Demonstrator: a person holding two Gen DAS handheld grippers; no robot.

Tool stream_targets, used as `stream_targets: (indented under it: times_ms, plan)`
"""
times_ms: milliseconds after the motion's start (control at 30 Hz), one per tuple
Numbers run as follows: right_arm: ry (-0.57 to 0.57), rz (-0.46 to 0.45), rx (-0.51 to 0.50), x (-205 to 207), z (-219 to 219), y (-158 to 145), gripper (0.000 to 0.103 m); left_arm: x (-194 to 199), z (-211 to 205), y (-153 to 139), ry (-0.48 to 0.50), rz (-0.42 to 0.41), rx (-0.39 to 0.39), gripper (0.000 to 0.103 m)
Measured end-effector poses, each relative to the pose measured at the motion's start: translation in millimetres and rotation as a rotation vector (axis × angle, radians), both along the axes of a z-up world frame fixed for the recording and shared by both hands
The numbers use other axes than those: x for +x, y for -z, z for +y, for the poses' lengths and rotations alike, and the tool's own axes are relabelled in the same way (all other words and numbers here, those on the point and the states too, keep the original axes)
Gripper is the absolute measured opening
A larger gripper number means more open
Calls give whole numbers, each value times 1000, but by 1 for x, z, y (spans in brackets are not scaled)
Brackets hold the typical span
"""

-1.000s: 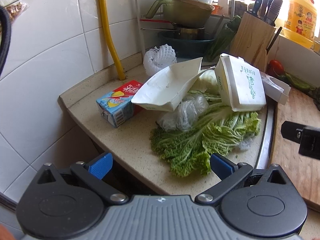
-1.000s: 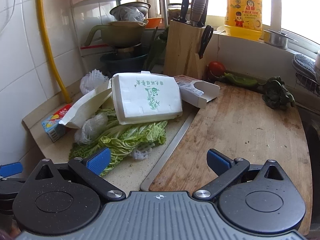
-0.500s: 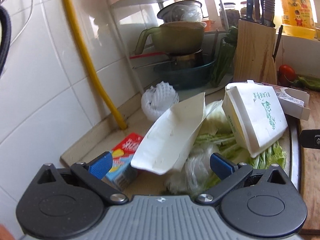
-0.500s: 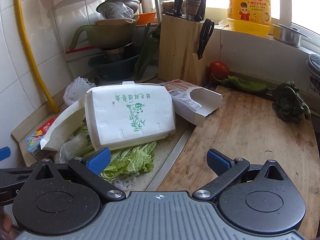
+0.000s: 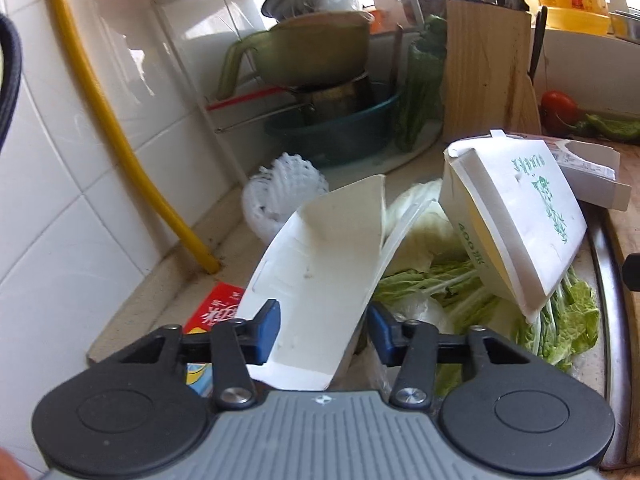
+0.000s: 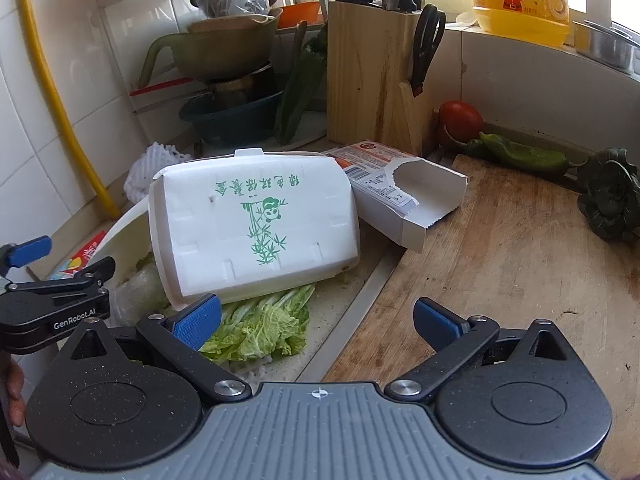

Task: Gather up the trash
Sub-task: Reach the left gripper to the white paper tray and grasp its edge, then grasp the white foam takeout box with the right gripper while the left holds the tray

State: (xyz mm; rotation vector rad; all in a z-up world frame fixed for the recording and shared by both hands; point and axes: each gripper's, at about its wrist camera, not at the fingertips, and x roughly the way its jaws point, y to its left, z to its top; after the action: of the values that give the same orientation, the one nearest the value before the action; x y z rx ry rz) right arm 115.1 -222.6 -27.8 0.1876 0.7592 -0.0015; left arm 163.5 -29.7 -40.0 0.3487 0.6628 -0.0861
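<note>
A white foam takeaway box lies open on cabbage leaves point(image 5: 568, 320) on the counter. Its plain half point(image 5: 324, 264) sits between the fingers of my left gripper point(image 5: 324, 332), which has closed in on it from both sides. The printed half point(image 6: 256, 228), with a green panda, also shows in the left wrist view point(image 5: 520, 208). My right gripper point(image 6: 316, 320) is open and empty, just in front of the printed half. A red and blue juice carton point(image 5: 216, 312) lies under the left gripper. A torn cardboard box point(image 6: 400, 192) lies on the cutting board's edge.
A white foam fruit net point(image 5: 280, 188) sits by the yellow pipe point(image 5: 120, 152). A dish rack with bowls point(image 6: 224, 52), a knife block point(image 6: 376, 76), a tomato point(image 6: 460, 120), green peppers point(image 6: 520, 156) and a leafy vegetable point(image 6: 608, 196) stand behind. The wooden cutting board point(image 6: 500, 280) is at right.
My left gripper has moved forward and lower to the plain half of the foam box and its fingers have closed in around it. My right gripper has moved closer to the printed half.
</note>
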Motion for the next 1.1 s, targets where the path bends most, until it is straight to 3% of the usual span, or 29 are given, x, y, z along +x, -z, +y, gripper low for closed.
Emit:
stream_targets:
  times_ms: [100,133,200,400,667,967,1100]
  plan:
    - [26,10,6,2,-4,3,103,11,0,4,42,64,-14,23]
    - [37,8,12,1,-6,3,103,17,4,6,47,109,-38,8]
    - [49,8,25,2,-8,2,103,25,12,8,36,172,-89,3]
    - [31,2,53,8,-3,1,100,25,28,2,62,195,-165,1]
    - [23,39,180,25,-6,10,93,23,58,-26,51,184,-392,1]
    - [89,104,451,47,-24,37,94,18,76,-36,41,167,-476,1]
    - [93,123,633,56,-29,53,94,18,80,-35,51,178,-500,1]
